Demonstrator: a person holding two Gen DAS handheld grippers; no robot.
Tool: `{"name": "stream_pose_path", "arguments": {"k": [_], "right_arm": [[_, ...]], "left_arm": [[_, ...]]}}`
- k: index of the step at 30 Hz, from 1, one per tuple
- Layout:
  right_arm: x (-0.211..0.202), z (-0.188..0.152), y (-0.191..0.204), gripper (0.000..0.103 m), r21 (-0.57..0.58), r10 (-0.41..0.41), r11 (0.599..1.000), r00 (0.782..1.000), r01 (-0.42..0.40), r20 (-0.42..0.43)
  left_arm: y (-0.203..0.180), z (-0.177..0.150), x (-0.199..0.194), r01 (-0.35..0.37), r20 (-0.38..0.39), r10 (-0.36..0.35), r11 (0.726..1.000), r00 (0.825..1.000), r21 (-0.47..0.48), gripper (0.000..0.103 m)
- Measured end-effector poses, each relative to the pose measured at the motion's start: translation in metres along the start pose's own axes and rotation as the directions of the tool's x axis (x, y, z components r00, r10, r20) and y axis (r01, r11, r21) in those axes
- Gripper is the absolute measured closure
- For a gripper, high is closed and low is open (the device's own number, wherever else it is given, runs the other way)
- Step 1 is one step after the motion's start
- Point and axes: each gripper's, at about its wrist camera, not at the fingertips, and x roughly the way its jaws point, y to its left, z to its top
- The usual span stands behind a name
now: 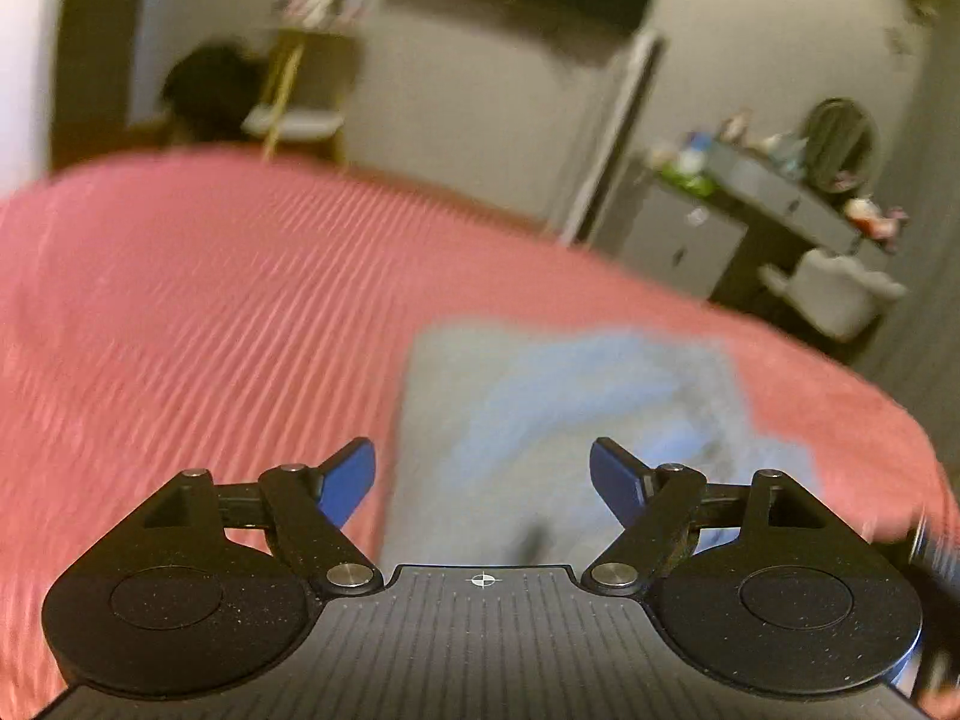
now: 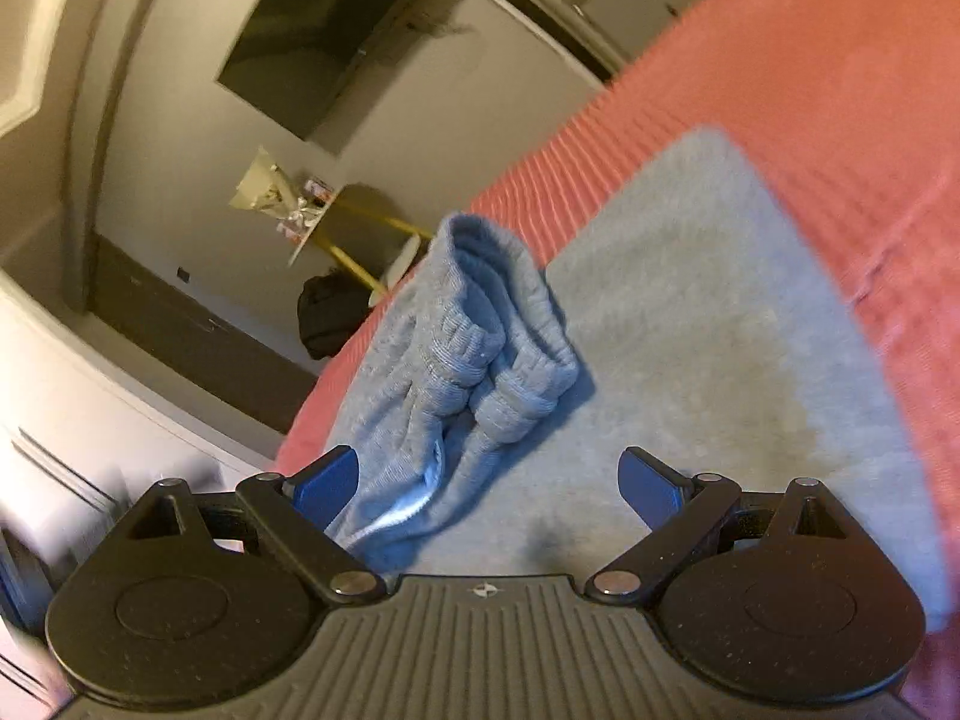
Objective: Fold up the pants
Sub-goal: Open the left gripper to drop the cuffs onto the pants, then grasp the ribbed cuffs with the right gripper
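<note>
Pants (image 2: 690, 324) | grey-blue, folded flat mid red bedspread (image 1: 180, 300), cuffs (image 2: 504, 330) bunched on top | my left gripper (image 1: 483, 480), right gripper (image 2: 489, 489): wide, empty above pants | step: fold released | next, I judge: flatten cuffs.

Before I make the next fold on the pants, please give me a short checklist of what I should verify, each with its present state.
1. Left hand-held gripper free of cloth: ok, jaws apart, nothing between them.
2. Right hand-held gripper free of cloth: cannot tell, jaws apart, but pants cloth runs beside its left finger.
3. Pants lie on the pink bedspread: ok.
4. Ribbed cuffs lie flat and aligned: not ok, they are bunched and stand up on the flat part.
5. Folded part smooth: ok in the right wrist view; the left wrist view is too blurred.
6. Fold edge within view: cannot tell.
</note>
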Motion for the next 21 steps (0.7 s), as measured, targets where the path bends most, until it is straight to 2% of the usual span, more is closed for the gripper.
{"name": "stream_pose_path", "arguments": {"k": [2,4,8,10,13,16,18,20,21], "right_arm": [[0.015,0.004,0.0,0.009,0.06,0.006,0.998,1.0,-0.005,-0.017],[0.034,0.009,-0.002,0.008,0.122,0.016,0.992,0.999,-0.011,-0.035],[0.066,0.013,0.003,0.008,0.177,0.039,0.984,0.999,-0.032,-0.033],[0.078,0.015,0.007,0.012,0.199,0.026,0.98,0.999,-0.022,-0.021],[0.087,0.015,0.012,0.046,0.208,-0.02,0.978,1.0,0.019,0.005],[0.092,0.013,0.016,0.048,0.187,-0.052,0.981,0.999,0.048,0.012],[0.096,0.013,0.02,0.044,0.171,-0.066,0.983,0.998,0.064,0.005],[0.099,0.016,0.022,0.035,0.181,-0.062,0.981,0.998,0.062,-0.003],[0.1,0.017,0.024,0.035,0.185,-0.07,0.98,0.998,0.07,-0.006]], "left_arm": [[0.008,-0.022,0.0,0.009,-0.04,-0.011,0.998,0.999,-0.06,0.02],[0.01,-0.042,0.002,0.059,-0.091,-0.068,0.994,0.994,-0.094,0.02],[-0.006,-0.043,0.015,0.035,-0.147,-0.035,0.999,0.989,0.002,0.018],[-0.003,-0.045,0.02,0.019,-0.173,-0.017,1.0,0.985,0.011,0.018],[-0.009,-0.041,0.033,-0.014,-0.199,0.014,1.0,0.98,0.001,0.018],[-0.009,-0.041,0.038,-0.024,-0.199,0.021,1.0,0.98,-0.013,0.018],[-0.017,-0.039,0.045,-0.036,-0.201,0.033,0.999,0.979,-0.012,0.018],[-0.019,-0.037,0.047,-0.053,-0.204,0.052,0.999,0.978,0.0,0.018],[-0.021,-0.037,0.047,-0.06,-0.204,0.06,0.998,0.977,0.006,0.018]]}}
